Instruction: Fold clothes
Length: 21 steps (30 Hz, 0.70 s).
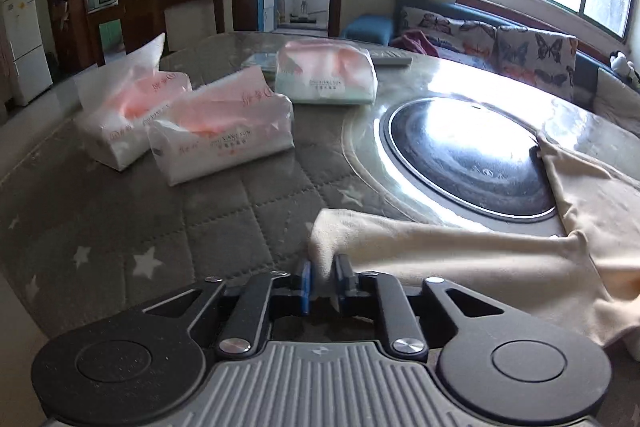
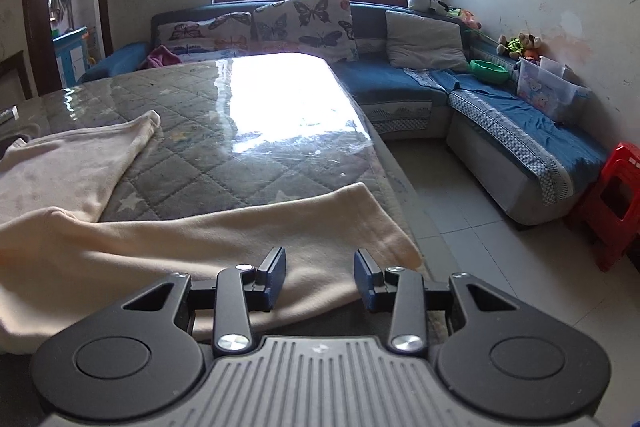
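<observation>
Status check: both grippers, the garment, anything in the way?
Left gripper shut on cream garment sleeve end. Right gripper open over garment hem, holding nothing. Three tissue packs beyond on the table, clear of the cloth.

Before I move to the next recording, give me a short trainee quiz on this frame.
1. True or false: the left tool is shut on an end of the cream garment.
2. Which best describes the right tool? A) open over the garment B) shut on the garment C) holding a tissue pack
3. Fill in: there are ___ tissue packs on the quilted table cover.

Key: 1 true; 2 A; 3 three.
</observation>
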{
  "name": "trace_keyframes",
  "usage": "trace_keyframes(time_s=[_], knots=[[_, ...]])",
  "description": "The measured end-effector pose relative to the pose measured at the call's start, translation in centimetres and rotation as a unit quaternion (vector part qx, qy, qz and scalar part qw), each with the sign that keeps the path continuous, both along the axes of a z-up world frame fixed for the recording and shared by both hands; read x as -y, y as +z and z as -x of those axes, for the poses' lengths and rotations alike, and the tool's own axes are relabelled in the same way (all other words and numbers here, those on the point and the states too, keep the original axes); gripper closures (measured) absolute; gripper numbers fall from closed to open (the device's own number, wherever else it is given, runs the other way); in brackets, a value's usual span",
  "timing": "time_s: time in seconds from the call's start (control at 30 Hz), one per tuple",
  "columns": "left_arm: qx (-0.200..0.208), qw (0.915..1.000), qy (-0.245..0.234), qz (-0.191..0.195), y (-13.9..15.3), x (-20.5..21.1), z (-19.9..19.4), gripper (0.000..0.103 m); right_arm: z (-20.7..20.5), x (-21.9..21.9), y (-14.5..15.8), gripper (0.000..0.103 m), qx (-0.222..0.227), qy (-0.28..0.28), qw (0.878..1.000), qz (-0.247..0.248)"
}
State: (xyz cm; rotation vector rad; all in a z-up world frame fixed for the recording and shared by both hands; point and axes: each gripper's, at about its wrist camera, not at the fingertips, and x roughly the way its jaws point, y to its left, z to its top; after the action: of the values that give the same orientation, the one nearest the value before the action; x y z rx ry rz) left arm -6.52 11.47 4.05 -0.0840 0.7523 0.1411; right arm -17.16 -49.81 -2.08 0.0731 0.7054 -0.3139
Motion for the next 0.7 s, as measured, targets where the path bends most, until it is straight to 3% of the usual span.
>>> trace_keyframes(time_s=[0.07,0.17,0.33,0.43,0.53,0.7], knots=[[0.012,0.9998,-0.014,-0.008,0.6,0.7,0.4,0.084,0.3,-0.3,0.7,0.067,0.000,0.009,1.000,0.001],[0.038,0.9983,-0.035,-0.027,2.1,2.0,1.0,0.069,0.9,-1.2,2.2,0.067,0.004,0.035,0.999,0.003],[0.074,0.9891,-0.127,-0.010,4.3,5.4,2.0,0.070,0.8,-5.2,4.5,0.068,0.012,0.128,0.992,-0.001],[0.077,0.9758,-0.205,0.006,4.4,8.5,2.2,0.071,0.3,-8.2,5.2,0.068,0.008,0.193,0.981,-0.021],[0.071,0.9573,-0.279,0.020,4.2,11.7,2.4,0.071,-0.7,-11.8,5.5,0.069,0.002,0.262,0.964,-0.048],[0.062,0.9135,-0.400,0.042,3.7,16.9,2.6,0.068,-1.0,-15.6,4.9,0.069,-0.014,0.317,0.947,-0.050]])
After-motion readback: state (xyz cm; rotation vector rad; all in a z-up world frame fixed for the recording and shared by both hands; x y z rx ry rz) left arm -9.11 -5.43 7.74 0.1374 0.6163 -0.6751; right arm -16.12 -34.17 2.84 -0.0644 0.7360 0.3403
